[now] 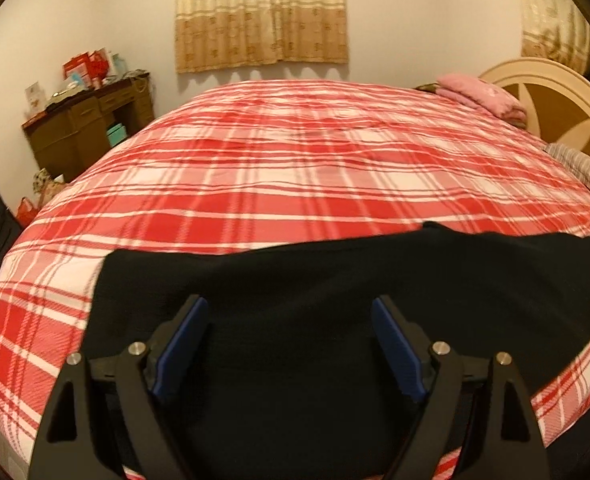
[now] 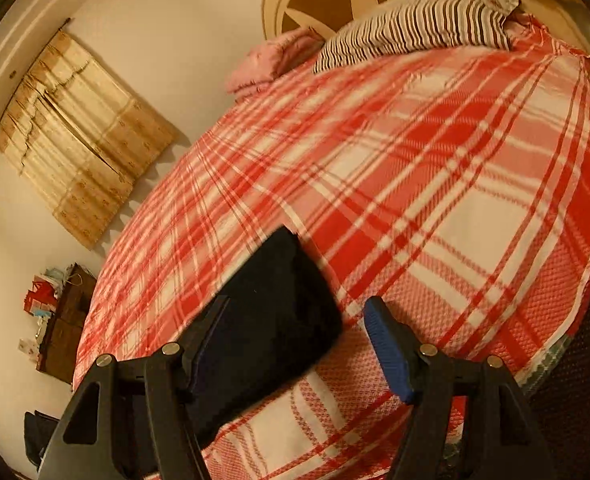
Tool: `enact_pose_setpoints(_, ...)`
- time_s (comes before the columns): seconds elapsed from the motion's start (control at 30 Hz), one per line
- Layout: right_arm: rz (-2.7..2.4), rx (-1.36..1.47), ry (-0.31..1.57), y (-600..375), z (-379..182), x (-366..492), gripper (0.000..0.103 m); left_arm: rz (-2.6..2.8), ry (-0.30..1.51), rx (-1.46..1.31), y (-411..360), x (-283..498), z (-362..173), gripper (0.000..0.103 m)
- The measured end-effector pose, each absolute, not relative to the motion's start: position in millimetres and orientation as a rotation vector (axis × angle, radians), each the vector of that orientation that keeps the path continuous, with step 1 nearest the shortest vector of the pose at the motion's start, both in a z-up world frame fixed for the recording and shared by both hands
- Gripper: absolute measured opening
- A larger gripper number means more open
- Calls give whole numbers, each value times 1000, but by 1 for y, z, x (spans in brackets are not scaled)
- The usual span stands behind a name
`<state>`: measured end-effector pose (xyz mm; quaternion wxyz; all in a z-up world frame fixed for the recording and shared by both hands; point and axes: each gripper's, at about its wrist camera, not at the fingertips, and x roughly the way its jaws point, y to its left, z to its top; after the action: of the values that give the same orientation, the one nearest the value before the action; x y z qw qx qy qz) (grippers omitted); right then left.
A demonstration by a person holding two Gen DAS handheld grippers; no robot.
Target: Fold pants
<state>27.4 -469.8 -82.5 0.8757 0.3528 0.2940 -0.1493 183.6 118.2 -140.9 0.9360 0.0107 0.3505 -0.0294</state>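
We find no text, label, brand, number or sign that can be read in either view. The red boxes and cards (image 1: 89,68) on the desk (image 1: 91,128) at the upper left of the left wrist frame carry printing, but it is too small and blurred for us to make out. The same clutter (image 2: 41,292) appears at the lower left of the right wrist frame, equally unreadable.

Your left gripper (image 1: 290,346): jaws spread wide, holding nothing. Your right gripper (image 2: 295,346): jaws wide too, view tilted, nothing clamped.
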Motion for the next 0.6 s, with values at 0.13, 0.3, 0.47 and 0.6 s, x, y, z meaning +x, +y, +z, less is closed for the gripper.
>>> enact_pose_setpoints(0.13, -276, 745, 627, -463, -87, 31, 55, -21, 718, 15, 130, 185, -143, 87)
enact_pose_setpoints(0.3, -276, 745, 627, -465, -93, 36, 48, 8, 726, 7, 142, 188, -145, 87)
enact_pose_setpoints(0.47, -265, 738, 636, -465, -94, 37, 20, 26, 727, 12, 147, 188, -144, 87)
enact_pose_setpoints(0.6, -226, 705, 592, -453, -80, 35, 18, 29, 726, 5, 150, 188, -142, 87)
